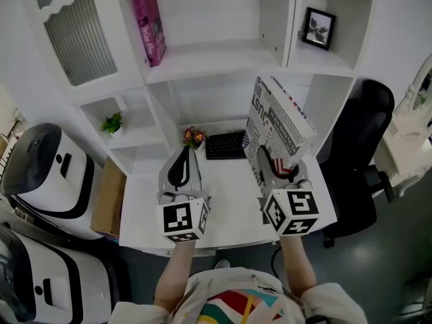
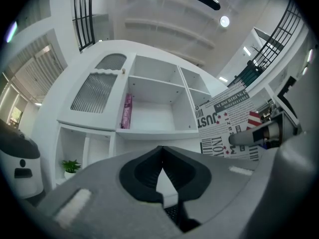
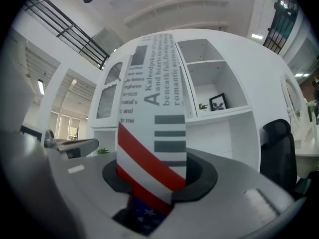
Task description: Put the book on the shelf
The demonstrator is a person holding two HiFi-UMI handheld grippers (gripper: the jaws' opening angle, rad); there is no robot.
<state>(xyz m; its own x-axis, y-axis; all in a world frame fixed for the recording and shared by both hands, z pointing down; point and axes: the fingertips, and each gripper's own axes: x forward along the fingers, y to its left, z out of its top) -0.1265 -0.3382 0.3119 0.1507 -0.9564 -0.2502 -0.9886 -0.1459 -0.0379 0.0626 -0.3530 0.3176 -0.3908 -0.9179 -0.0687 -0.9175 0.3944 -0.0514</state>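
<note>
A book [image 1: 275, 128] with a newspaper-print cover and a red, white and blue flag patch stands upright above the white desk [image 1: 223, 201], lifted at the right. My right gripper [image 1: 277, 164] is shut on its lower edge; in the right gripper view the book [image 3: 154, 113] fills the middle between the jaws. My left gripper [image 1: 181, 169] hovers over the desk's left half, shut with nothing in it. In the left gripper view the left gripper [image 2: 162, 171] faces the white shelf unit [image 2: 154, 108], and the book [image 2: 227, 121] shows at the right.
A pink book [image 1: 150, 27] leans in the upper middle shelf compartment. A framed picture [image 1: 318, 28] stands in the right compartment. A keyboard [image 1: 225, 144] and small flowers [image 1: 194, 137] lie at the desk's back. A black chair [image 1: 358, 154] is at the right, white machines [image 1: 40, 174] at the left.
</note>
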